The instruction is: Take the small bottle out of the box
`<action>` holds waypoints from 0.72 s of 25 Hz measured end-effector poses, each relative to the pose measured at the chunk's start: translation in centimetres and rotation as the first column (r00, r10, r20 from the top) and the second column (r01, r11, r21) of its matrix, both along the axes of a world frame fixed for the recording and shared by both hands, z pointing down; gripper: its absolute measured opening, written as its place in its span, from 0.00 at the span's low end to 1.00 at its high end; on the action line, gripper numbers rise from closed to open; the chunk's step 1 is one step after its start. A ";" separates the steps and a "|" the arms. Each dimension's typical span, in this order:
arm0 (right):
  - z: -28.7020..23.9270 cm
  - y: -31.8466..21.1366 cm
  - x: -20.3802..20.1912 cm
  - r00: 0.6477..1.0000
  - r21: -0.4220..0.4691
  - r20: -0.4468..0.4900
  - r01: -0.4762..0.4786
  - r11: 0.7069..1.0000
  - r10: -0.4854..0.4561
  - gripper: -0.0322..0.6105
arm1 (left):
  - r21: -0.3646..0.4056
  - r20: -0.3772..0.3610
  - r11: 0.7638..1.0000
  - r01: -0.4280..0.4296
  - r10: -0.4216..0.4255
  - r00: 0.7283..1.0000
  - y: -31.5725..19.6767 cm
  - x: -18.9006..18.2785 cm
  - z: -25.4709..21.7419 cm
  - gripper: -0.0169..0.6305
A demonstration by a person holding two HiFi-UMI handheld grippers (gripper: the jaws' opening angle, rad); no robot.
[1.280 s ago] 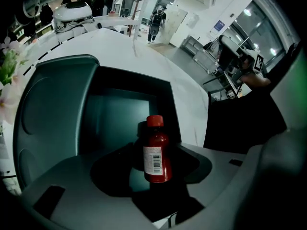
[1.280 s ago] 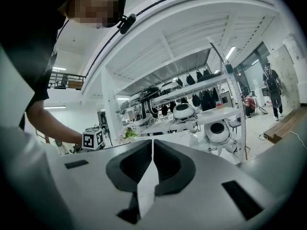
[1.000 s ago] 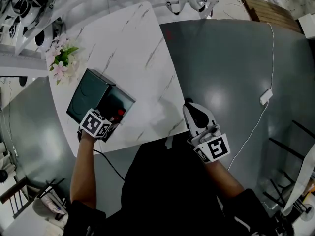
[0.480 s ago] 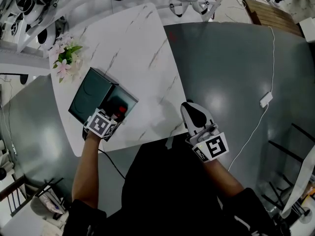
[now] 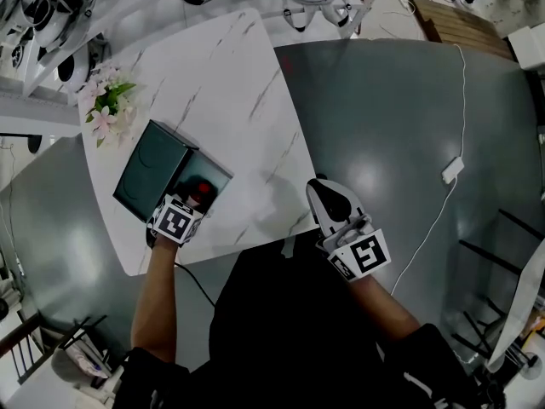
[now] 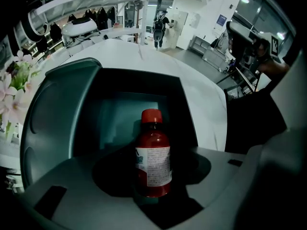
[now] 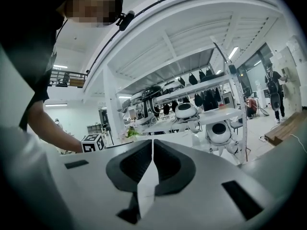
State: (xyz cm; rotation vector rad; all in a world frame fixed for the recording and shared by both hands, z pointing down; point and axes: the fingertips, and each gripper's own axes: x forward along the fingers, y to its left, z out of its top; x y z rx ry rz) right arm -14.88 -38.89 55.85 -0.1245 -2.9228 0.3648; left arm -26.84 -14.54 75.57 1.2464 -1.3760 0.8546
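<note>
Both left claw (image 6: pixel 152 186) jaws nearer bottle (image 6: pixel 152 152)

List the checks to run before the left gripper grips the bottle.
1. Lid open: ok. The lid is swung back off the box.
2. Bottle upright: ok, red cap up.
3. Bottle between the jaws of the left gripper: ok. They have just been closing and are not pressing it yet.
4. Bottle loose in the box: cannot tell.
5. Right gripper out of the way: ok. It is shut, empty and away from the box.
</note>
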 end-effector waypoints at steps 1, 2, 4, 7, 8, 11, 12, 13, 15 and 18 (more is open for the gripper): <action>-0.2 0.1 -0.1 1.000 0.005 0.003 0.004 1.000 -0.004 0.11 | 0.008 -0.005 1.000 -0.001 0.001 1.000 0.0 0.0 0.0 0.39; -0.4 0.2 -0.2 1.000 0.012 0.006 0.006 1.000 -0.006 0.11 | 0.017 -0.009 1.000 -0.004 0.004 1.000 0.0 0.0 0.0 0.39; -1.2 0.4 -0.4 1.000 0.028 0.016 0.006 1.000 -0.006 0.11 | 0.042 0.005 0.999 -0.008 0.007 1.000 0.3 -0.2 -0.4 0.39; -2.7 0.8 -0.5 0.999 0.072 0.037 0.009 0.997 -0.012 0.11 | 0.153 0.074 0.988 0.010 -0.022 0.997 0.0 -1.1 -3.0 0.39; -3.2 1.0 -0.5 0.999 0.089 0.044 0.011 0.996 -0.015 0.11 | 0.215 0.097 0.976 0.018 -0.040 0.994 -0.4 -1.4 -4.5 0.39; -5.0 1.1 -0.6 0.997 0.129 0.076 -0.013 0.992 0.003 0.11 | 0.423 0.160 0.906 0.012 -0.088 0.983 -2.1 -1.9 -10.1 0.39; -5.6 1.1 -0.5 0.996 0.139 0.088 -0.025 0.990 0.013 0.11 | 0.482 0.188 0.876 -0.009 -0.094 0.978 -2.7 -1.8 -11.9 0.39; -6.3 1.1 -0.2 0.995 0.147 0.099 -0.036 0.988 0.021 0.11 | 0.534 0.215 0.845 -0.032 -0.099 0.972 -3.3 -1.6 -13.8 0.39; -7.6 1.3 0.4 0.992 0.163 0.121 -0.051 0.985 0.031 0.11 | 0.636 0.244 0.769 -0.065 -0.121 0.962 -4.6 -1.0 -17.2 0.39; -9.3 1.8 1.3 0.988 0.186 0.153 -0.057 0.981 0.029 0.11 | 0.789 0.233 0.610 -0.070 -0.192 0.953 -6.5 -0.1 -22.2 0.39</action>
